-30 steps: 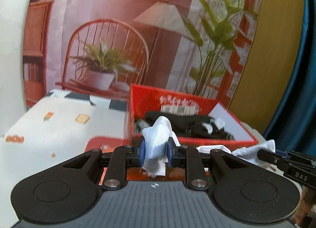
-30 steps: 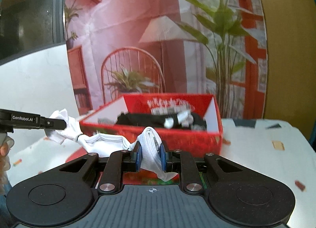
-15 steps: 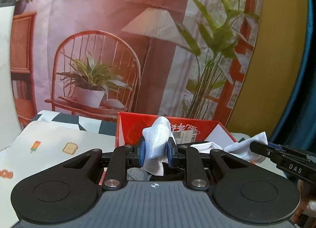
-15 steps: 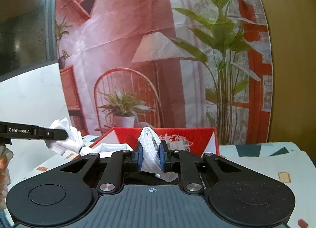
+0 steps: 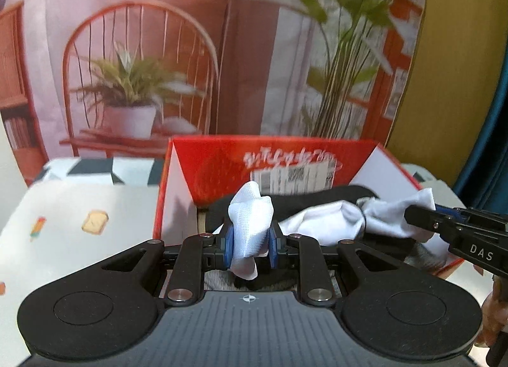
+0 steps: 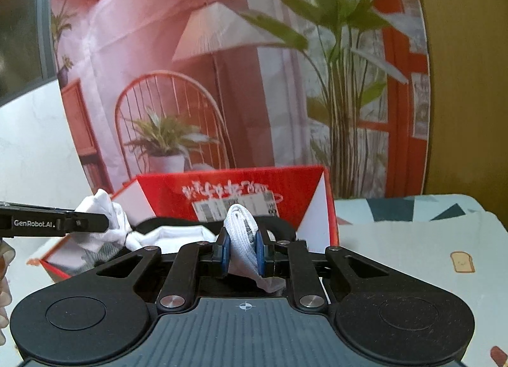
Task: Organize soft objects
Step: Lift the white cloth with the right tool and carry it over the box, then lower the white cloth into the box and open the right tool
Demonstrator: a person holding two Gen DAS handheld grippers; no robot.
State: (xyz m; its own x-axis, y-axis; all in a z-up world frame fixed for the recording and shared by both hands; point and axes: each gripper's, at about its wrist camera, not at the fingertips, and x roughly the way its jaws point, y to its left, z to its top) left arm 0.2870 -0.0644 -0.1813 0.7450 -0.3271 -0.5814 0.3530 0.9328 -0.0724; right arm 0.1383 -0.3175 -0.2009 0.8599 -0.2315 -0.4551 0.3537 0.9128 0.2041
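Both grippers moving in over red box (image 5: 317, 157); left gripper (image 5: 250, 240) and right gripper (image 6: 243, 248) each pinching one end of white cloth (image 5: 324, 221), keeping it stretched above box for drop-in.

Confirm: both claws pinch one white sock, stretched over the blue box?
Not blue: the box is red, as the left wrist view shows. The rest stands: the left claw and right claw each pinch an end of the white sock, stretched over the box.
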